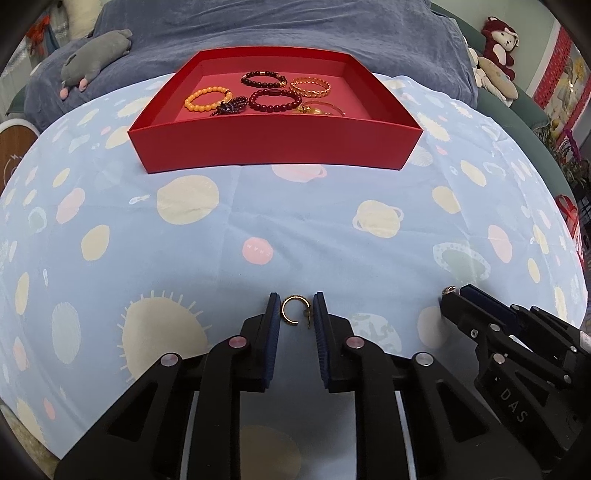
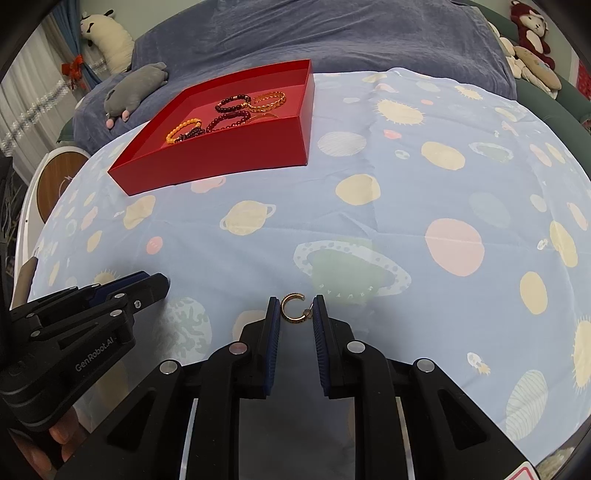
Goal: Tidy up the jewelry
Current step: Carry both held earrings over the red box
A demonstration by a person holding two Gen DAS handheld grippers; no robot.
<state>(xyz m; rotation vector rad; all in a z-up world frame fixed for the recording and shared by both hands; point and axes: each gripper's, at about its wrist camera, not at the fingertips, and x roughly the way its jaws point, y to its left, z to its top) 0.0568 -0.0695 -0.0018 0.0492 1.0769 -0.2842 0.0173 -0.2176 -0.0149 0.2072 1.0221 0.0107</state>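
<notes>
My left gripper [image 1: 296,297] sits low over the planet-print tablecloth [image 1: 295,221], shut on a small gold hoop earring [image 1: 283,311] held between its blue pads. In the right wrist view, my right gripper [image 2: 295,299] is shut on a matching gold hoop earring [image 2: 282,307] just above the cloth. The right gripper [image 1: 453,294] also shows at the right of the left wrist view, and the left gripper [image 2: 164,282] at the left of the right wrist view. At the far side of the table, a red tray [image 1: 277,147] [image 2: 221,155] holds an orange bead bracelet [image 1: 207,98], dark red bead bracelets [image 1: 273,98] and a gold bangle [image 1: 310,86].
A blue blanket [image 1: 258,26] lies behind the table with a grey plush toy [image 1: 96,55] on it. Red and cream plush toys [image 1: 498,40] sit at the back right. A round wooden stool [image 2: 55,181] stands off the table's left edge.
</notes>
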